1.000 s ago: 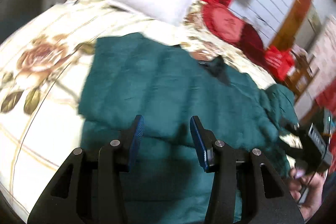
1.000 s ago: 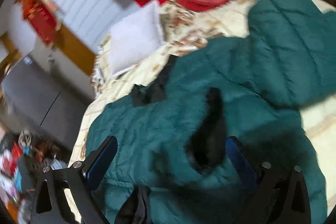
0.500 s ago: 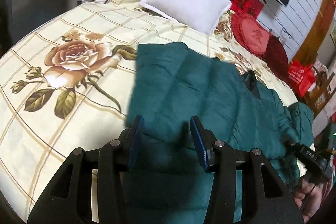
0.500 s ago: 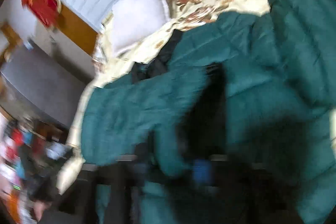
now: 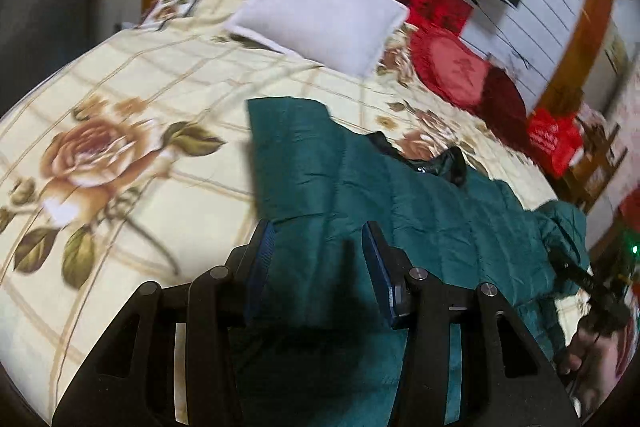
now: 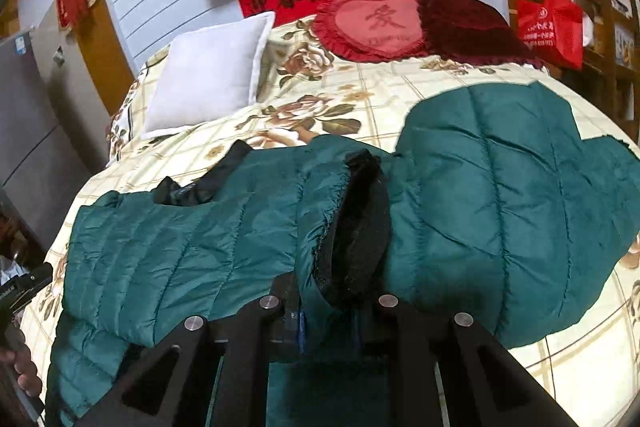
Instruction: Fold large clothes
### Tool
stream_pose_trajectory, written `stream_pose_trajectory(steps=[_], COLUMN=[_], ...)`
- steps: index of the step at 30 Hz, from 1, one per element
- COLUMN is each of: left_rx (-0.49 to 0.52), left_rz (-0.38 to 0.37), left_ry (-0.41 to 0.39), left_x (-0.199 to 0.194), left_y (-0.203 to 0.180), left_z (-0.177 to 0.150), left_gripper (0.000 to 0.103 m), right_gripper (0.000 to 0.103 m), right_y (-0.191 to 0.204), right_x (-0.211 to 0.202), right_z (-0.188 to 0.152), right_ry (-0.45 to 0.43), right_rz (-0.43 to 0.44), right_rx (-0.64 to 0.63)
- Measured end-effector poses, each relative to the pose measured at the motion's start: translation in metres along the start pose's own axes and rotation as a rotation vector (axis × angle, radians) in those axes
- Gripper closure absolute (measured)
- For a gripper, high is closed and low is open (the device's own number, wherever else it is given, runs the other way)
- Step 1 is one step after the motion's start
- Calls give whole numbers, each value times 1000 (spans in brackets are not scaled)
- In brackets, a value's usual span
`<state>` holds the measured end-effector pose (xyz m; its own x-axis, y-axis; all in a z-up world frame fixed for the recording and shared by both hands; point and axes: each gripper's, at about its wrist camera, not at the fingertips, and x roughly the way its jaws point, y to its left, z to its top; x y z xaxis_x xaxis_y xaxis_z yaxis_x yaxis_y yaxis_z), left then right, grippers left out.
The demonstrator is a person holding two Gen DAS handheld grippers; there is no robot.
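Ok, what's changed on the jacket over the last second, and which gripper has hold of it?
The right gripper, open a second ago, has shut on the green jacket at its black-lined sleeve cuff. The left gripper stays open over the jacket's folded left side. The white pillow hasn't moved.

My left gripper (image 5: 318, 267) has black angular arms, silver screws and blue pads (image 5: 264, 251) — the right gripper (image 6: 330, 315) looks the same; bare-skinned hand (image 5: 588, 355) behind it.
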<state>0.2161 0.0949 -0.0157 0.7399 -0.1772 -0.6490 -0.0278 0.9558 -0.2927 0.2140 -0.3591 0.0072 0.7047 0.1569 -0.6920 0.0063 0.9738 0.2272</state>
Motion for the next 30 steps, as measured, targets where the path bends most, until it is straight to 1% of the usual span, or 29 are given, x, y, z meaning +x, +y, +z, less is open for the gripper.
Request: stream_pose_trajectory(steps=[1, 4, 5, 7, 9, 11, 12, 13, 14, 15, 17, 18, 19, 20, 21, 22, 23, 24, 25, 27, 28, 29, 30], left_rx=[26, 74, 79, 76, 69, 49, 44, 37, 33, 34, 50, 58, 71, 86, 96, 106, 116, 116, 110, 93, 74, 44, 23], left_rz=[6, 44, 56, 60, 63, 66, 64, 60, 55, 53, 40, 37, 34, 31, 38, 56, 88, 98, 105, 104, 99, 95, 91], left_ry=[25, 124, 138, 131, 130, 121, 118, 108, 83, 58, 20, 16, 18, 28, 39, 55, 94, 115, 134, 150, 158, 165, 170], left_x=[9, 37, 43, 41, 39, 35, 34, 31, 26, 21, 17, 18, 20, 25, 29, 34, 43, 47, 51, 55, 57, 58, 59], left_y=[-4, -7, -6, -3, -1, 1, 1, 0, 0, -1, -6, -7, -10, -13, -14, -14, -14, -12, -10, -5, -1, 6, 10], left_z=[0, -7, -10, -10, -10, -9, -9, -7, -5, -4, 3, 6, 7, 7, 6, 3, -1, -3, -5, -7, -8, -9, -11], left_gripper=[58, 58, 58, 55, 49, 49, 49, 49, 49, 49, 49, 49, 49, 49, 49, 49, 49, 49, 46, 39, 34, 31, 26], right_gripper=[88, 88, 88, 84, 81, 74, 62, 47, 40, 35, 35, 35, 36, 38, 43, 44, 44, 44, 44, 43, 43, 42, 38], right_y=[6, -1, -2, -5, -6, -7, -7, -6, -4, -2, 8, 15, 30, 43, 56, 64, 72, 76, 76, 70, 61, 56, 50], right_x=[2, 17, 21, 20, 9, -8, -14, -27, -34, -45, -54, -51, -41, -32, -23, -17, -6, 7, 21, 41, 45, 46, 47], right_z=[1, -6, -8, -6, -4, 1, 3, 5, 6, 8, 10, 12, 13, 12, 9, 5, 1, -3, -7, -12, -13, -13, -12], right_ry=[6, 75, 95, 102, 78, 20, -9, -74, -112, -172, -240, -233, -190, -147, -117, -99, -67, -8, 55, 127, 144, 145, 150], right_rz=[7, 47, 69, 107, 145, 141, 133, 105, 70, -2, -56, -51, -20, -3, -3, -10, -21, -23, -19, -34, -25, -12, 6], right_rx=[3, 21, 30, 46, 71, 89, 90, 89, 85, 82, 67, 43, -16, -67, -119, -160, -201, -229, -244, -238, -208, -184, -156])
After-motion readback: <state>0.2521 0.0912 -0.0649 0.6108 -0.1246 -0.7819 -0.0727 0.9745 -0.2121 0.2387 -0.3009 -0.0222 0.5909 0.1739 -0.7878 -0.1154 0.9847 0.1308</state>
